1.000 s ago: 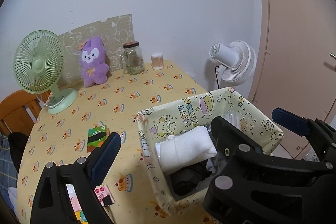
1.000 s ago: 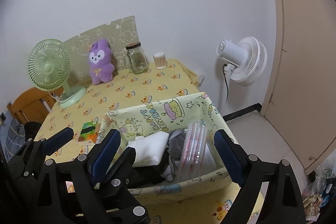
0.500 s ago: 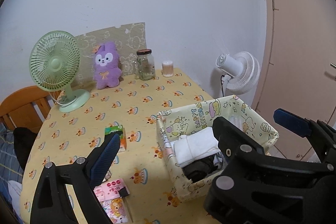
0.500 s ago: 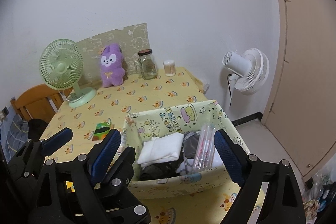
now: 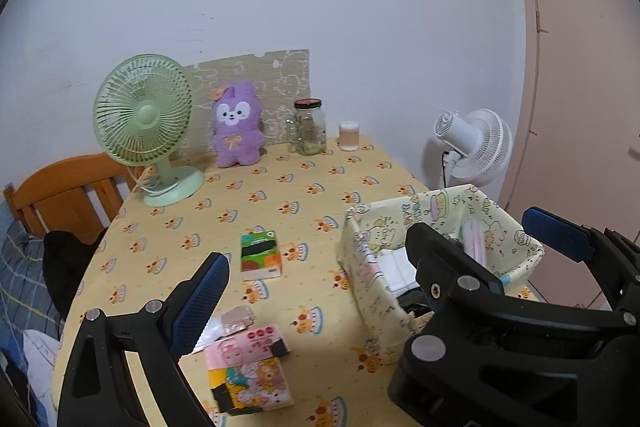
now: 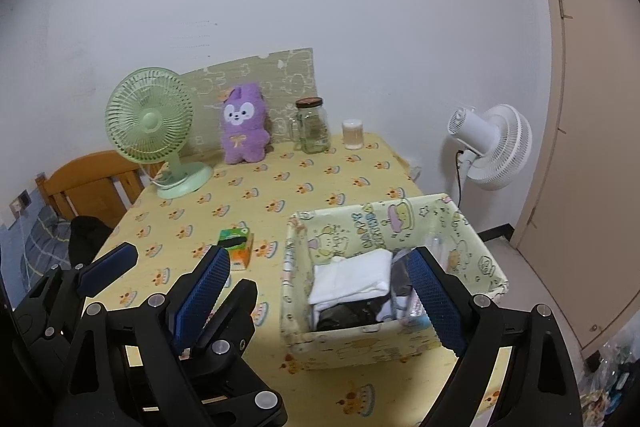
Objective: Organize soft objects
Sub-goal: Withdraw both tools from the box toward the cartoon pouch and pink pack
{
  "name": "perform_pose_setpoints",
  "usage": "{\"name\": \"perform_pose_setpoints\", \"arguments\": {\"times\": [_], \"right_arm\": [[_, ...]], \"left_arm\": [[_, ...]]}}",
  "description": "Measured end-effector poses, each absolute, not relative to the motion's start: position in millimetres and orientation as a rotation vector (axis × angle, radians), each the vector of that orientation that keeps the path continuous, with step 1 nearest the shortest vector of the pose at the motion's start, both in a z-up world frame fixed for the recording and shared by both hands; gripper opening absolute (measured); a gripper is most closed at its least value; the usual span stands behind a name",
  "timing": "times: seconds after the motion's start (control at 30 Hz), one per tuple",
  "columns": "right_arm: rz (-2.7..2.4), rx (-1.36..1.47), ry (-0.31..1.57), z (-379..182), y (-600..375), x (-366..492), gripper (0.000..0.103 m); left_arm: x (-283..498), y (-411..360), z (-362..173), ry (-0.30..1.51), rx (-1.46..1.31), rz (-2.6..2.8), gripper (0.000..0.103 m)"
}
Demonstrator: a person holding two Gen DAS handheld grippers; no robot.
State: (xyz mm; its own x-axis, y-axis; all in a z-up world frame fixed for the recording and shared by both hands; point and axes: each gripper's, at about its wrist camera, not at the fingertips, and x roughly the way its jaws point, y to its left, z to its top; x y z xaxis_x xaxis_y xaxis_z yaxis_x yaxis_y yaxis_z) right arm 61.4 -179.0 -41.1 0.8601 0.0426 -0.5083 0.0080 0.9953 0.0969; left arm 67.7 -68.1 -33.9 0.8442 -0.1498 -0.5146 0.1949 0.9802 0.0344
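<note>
A yellow cartoon-print fabric basket (image 6: 384, 341) stands at the table's near right; it also shows in the left wrist view (image 5: 370, 291). Folded white cloth (image 6: 352, 281), dark cloth and a clear packet lie inside. A purple plush rabbit (image 6: 243, 131) sits at the far wall, also in the left wrist view (image 5: 236, 127). A green tissue pack (image 5: 260, 255) lies mid-table, and pink cartoon packs (image 5: 248, 371) lie near the front edge. My left gripper (image 5: 380, 267) and right gripper (image 6: 320, 287) are both open and empty, held above the table's near side.
A green desk fan (image 6: 156, 131), a glass jar (image 6: 312, 127) and a small cup (image 6: 352, 134) stand along the far wall. A white floor fan (image 6: 492, 147) stands off the table's right. A wooden chair (image 5: 68, 195) is at the left.
Both grippers have pulled back and up from the basket, so more of the table shows. The pink packs have come into the left wrist view. Both stay open.
</note>
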Motion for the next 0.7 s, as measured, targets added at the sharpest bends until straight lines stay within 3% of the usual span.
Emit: {"name": "perform_pose_setpoints", "arguments": {"times": [0.7], "right_arm": [[0.107, 0.046, 0.548, -67, -125, 58, 0.093]], "left_arm": [[50, -16, -65, 0.545, 0.039, -0.067, 0.097]]}}
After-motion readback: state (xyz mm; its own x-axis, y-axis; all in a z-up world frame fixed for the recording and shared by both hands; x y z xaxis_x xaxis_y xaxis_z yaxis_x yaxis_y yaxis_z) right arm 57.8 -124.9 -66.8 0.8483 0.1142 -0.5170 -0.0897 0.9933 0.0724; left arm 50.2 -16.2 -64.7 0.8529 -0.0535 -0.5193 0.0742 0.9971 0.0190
